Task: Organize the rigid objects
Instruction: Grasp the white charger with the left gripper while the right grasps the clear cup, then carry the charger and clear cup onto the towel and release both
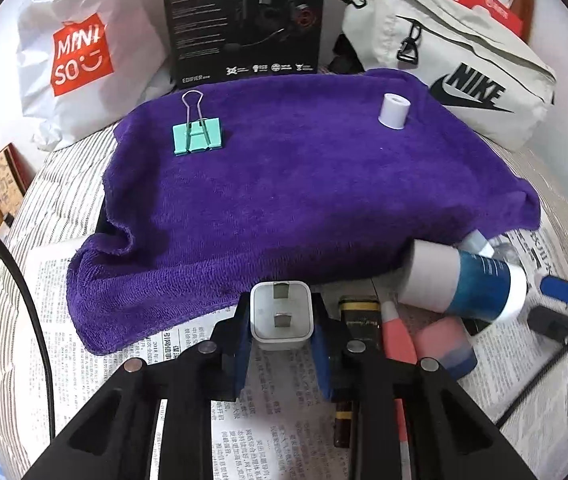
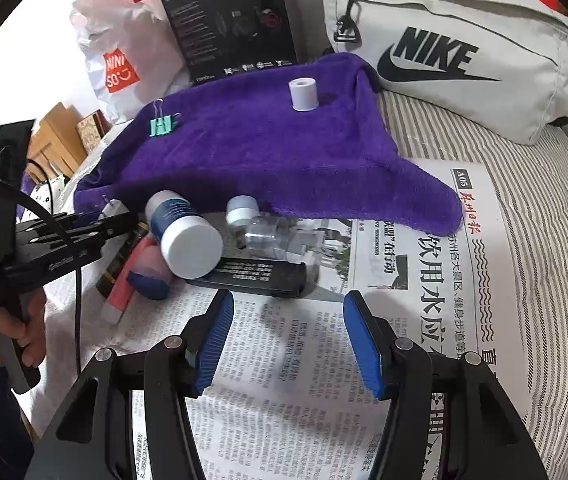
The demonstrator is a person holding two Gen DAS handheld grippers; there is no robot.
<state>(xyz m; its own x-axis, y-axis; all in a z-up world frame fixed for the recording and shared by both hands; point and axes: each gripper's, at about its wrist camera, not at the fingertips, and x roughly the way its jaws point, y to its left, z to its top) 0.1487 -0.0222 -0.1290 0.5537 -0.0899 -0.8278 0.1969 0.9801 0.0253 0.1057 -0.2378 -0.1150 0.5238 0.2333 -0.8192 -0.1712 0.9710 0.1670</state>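
Observation:
My left gripper (image 1: 281,322) is shut on a white charger plug (image 1: 281,312), prongs facing forward, at the near edge of a purple towel (image 1: 304,184). On the towel stand a teal binder clip (image 1: 197,136) and a small white cylinder (image 1: 392,111). My right gripper (image 2: 288,320) is open over newspaper with nothing between its blue pads. Ahead of it lie a black flat case (image 2: 251,276), a blue-and-white bottle (image 2: 181,236), a clear small bottle (image 2: 267,232) and a grey-white cap (image 2: 240,210). The left gripper (image 2: 99,224) shows at the left of the right wrist view, held by a hand.
A pale Nike bag (image 1: 456,60), a black Edifier box (image 1: 243,16) and a white Miniso bag (image 1: 79,52) line the back. Newspaper (image 2: 424,248) covers striped bedding (image 2: 544,208). A pink tube (image 1: 398,332) and a pink-and-blue item (image 1: 444,340) lie by the left gripper.

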